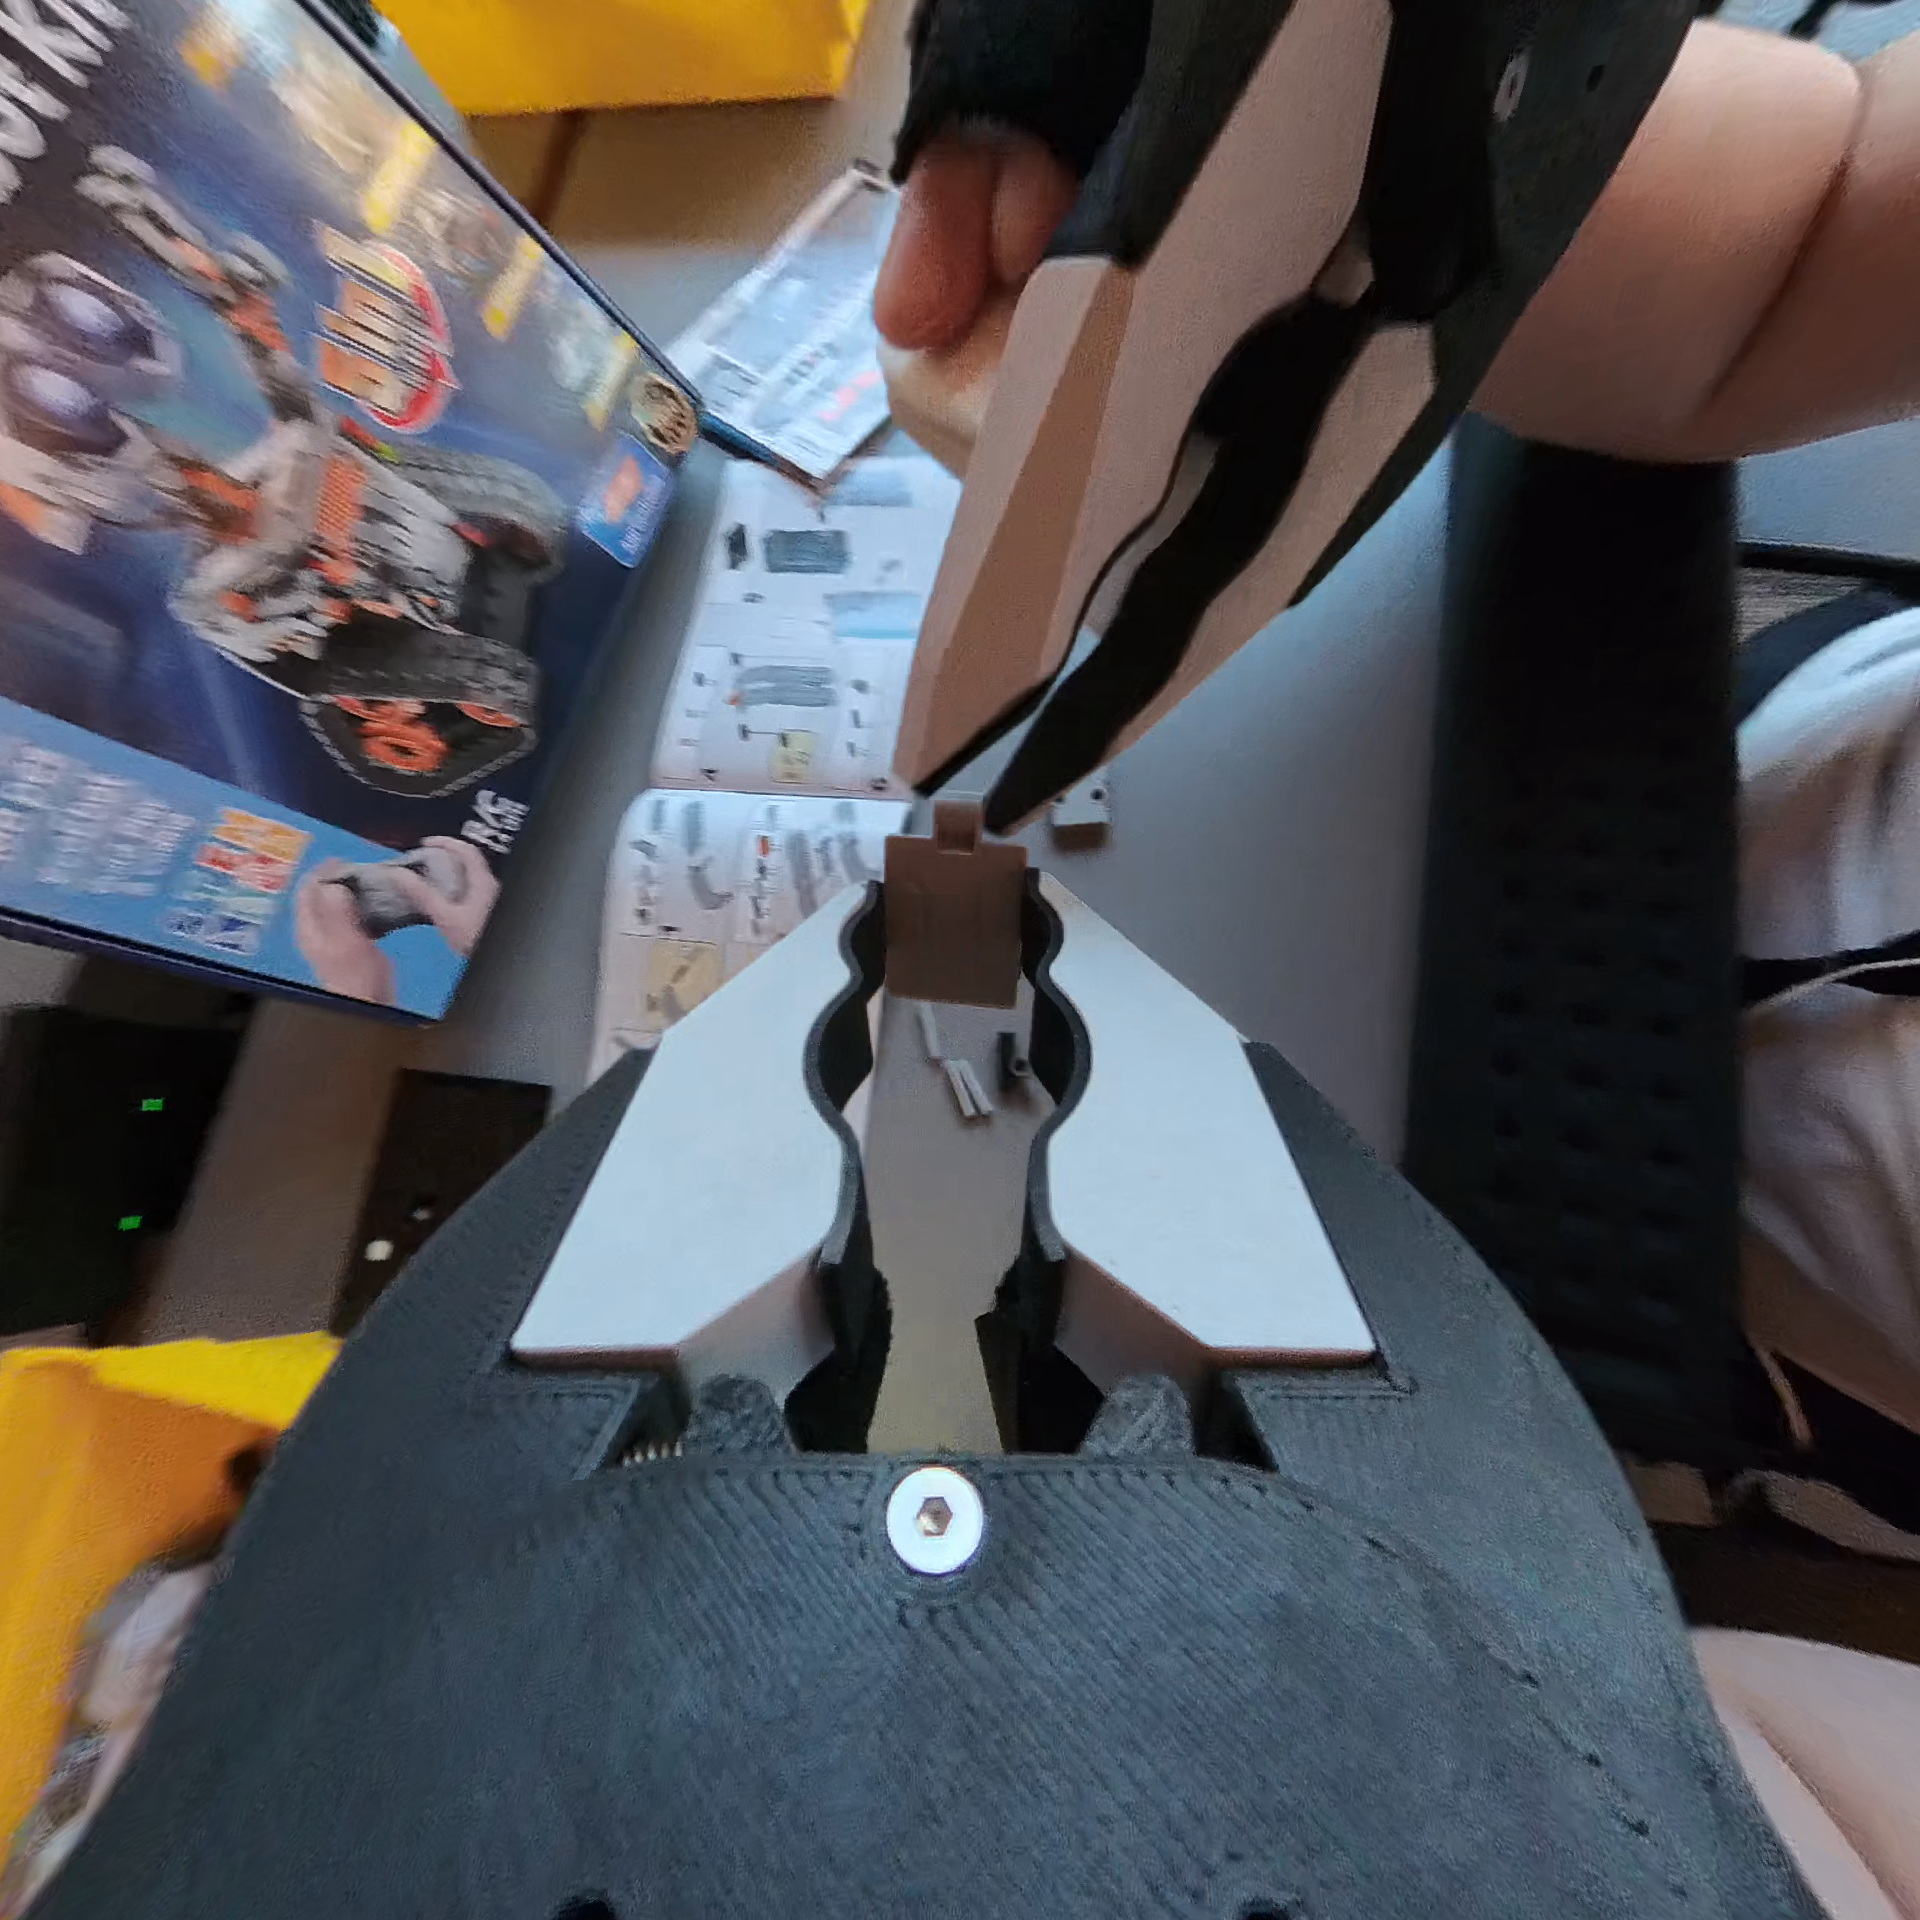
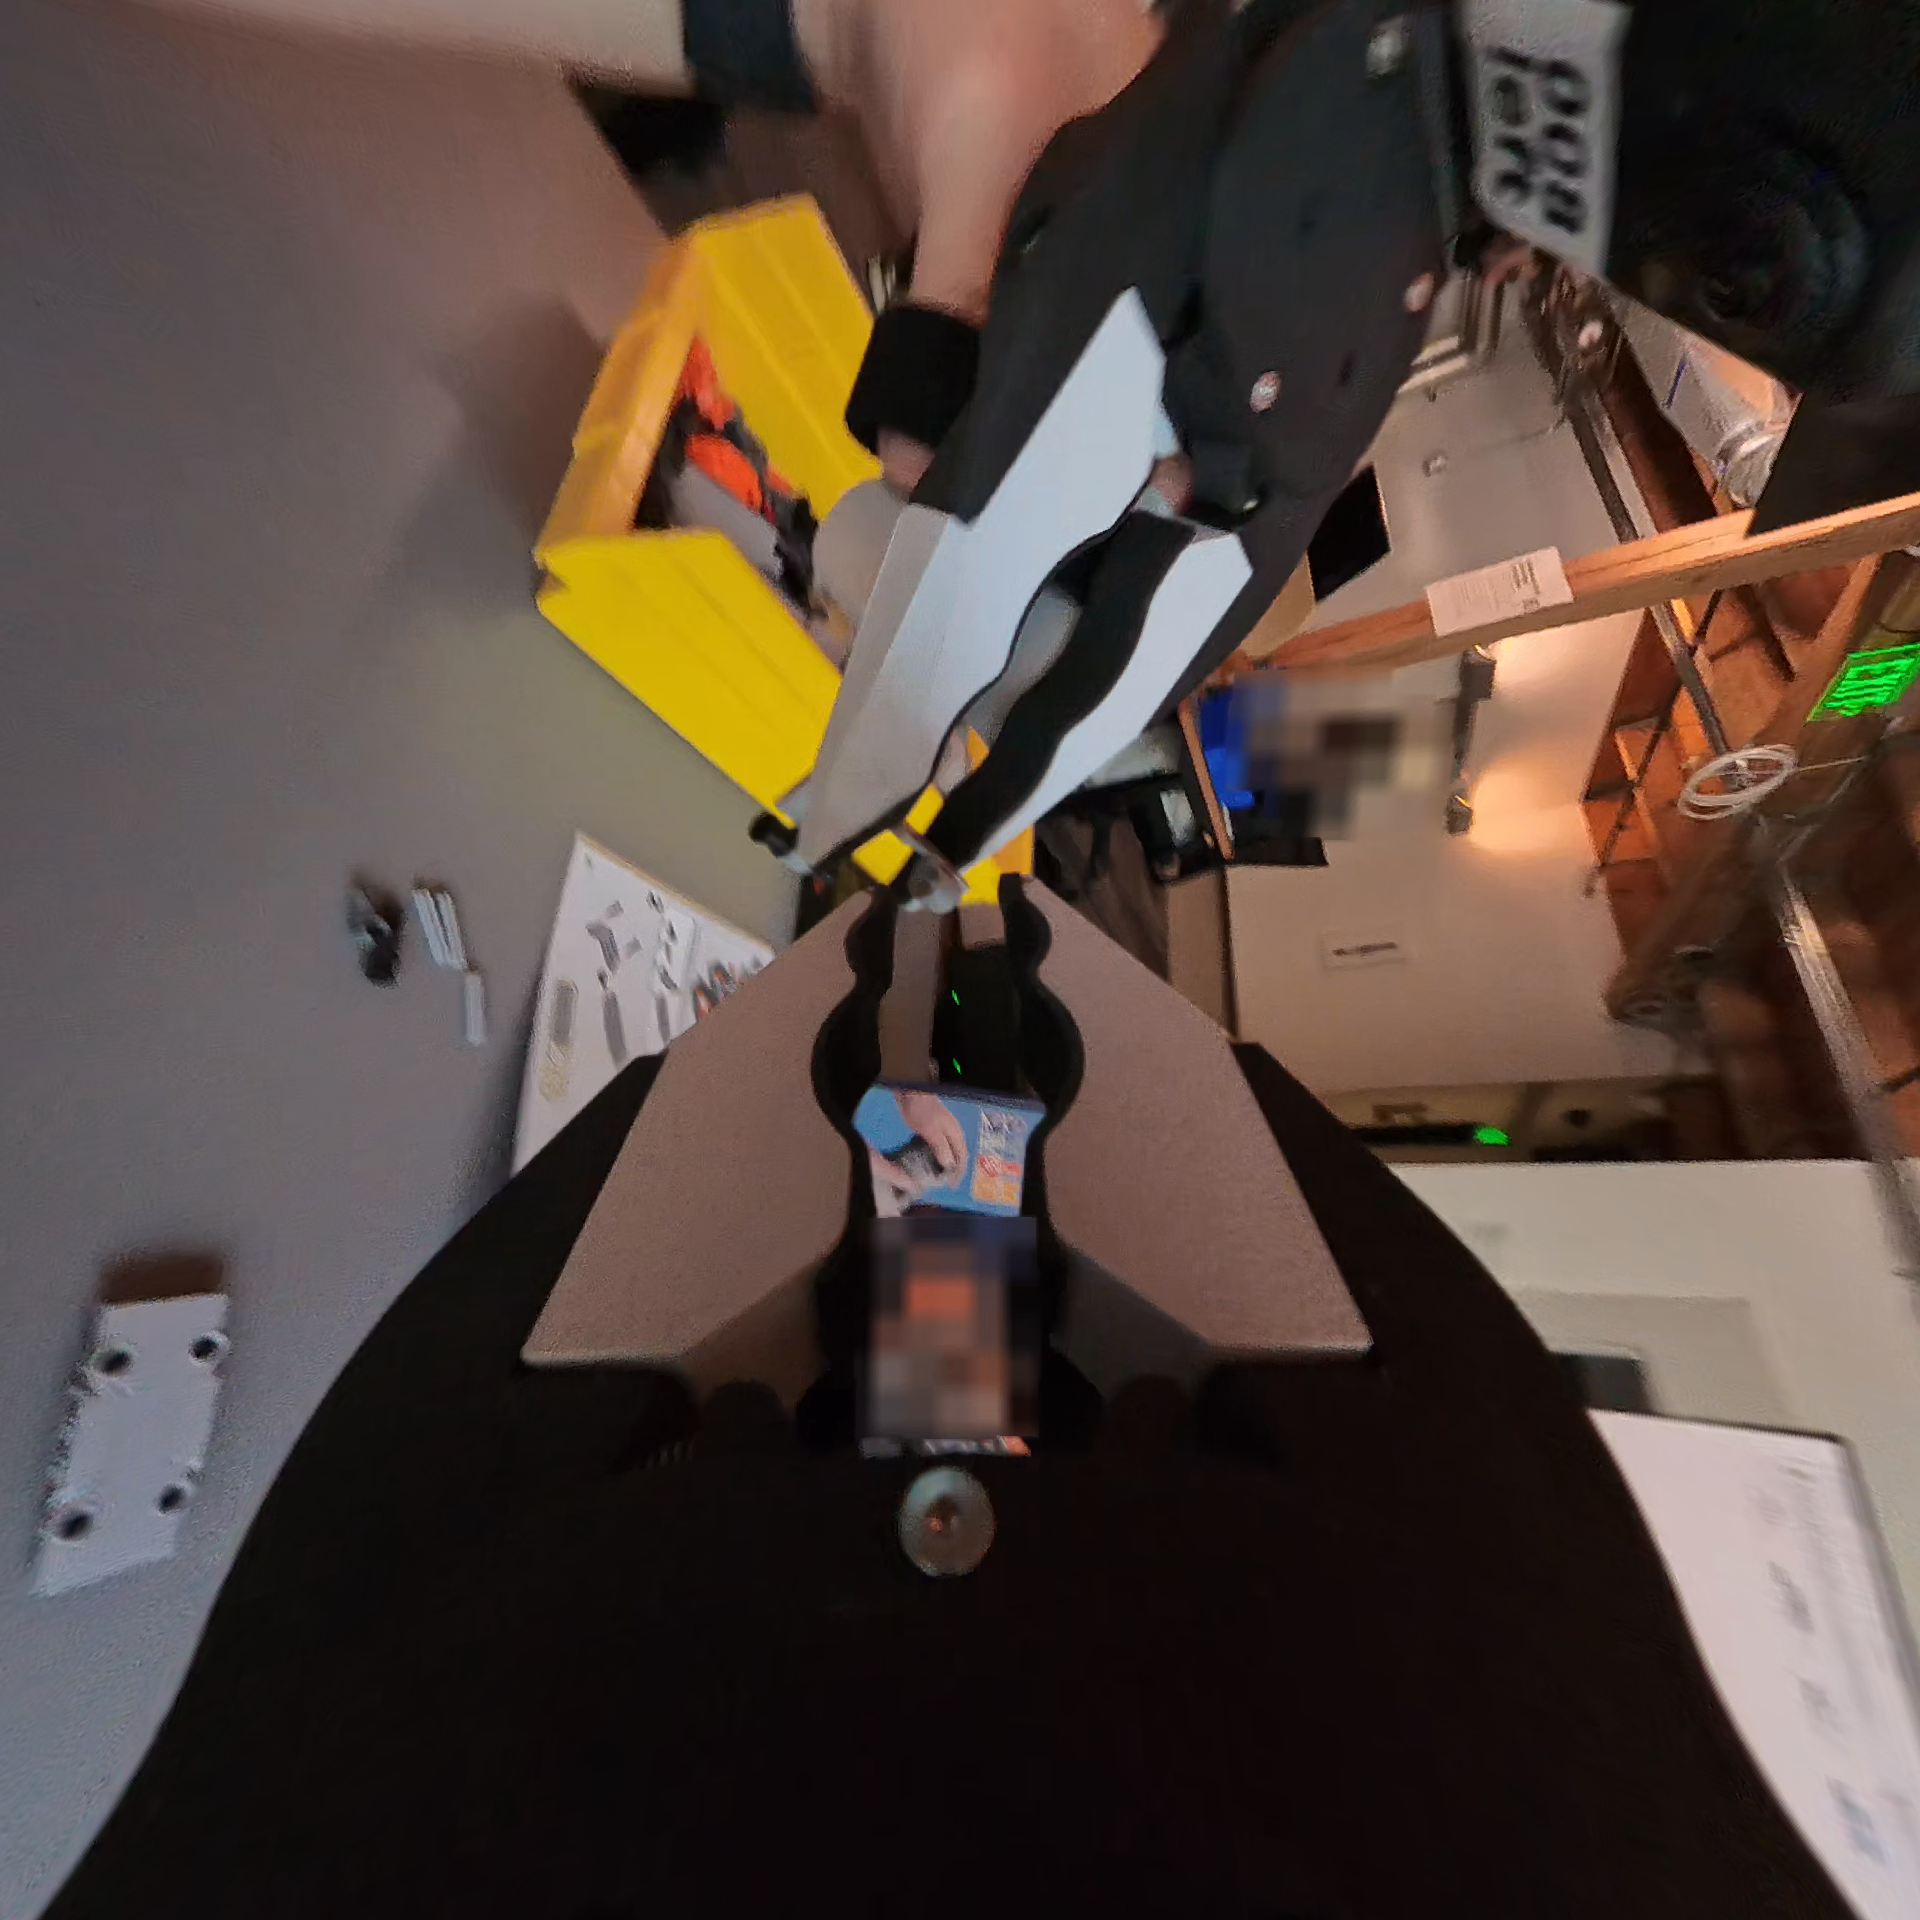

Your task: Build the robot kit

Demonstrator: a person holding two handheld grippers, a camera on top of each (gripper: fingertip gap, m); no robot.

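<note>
Left claw (image 1: 954,925) clenched on a flat brown plate (image 1: 954,920), raised above the grey tabletop (image 1: 1247,831). Right claw (image 1: 961,800) tips nearly together, meeting the plate's top tab; whether they grip, can't tell. Toy box (image 1: 281,499) well left.

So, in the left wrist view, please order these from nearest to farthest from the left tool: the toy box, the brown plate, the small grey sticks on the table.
1. brown plate, held at the left tool tips.
2. small grey sticks, below on the table.
3. toy box, far left.
</note>
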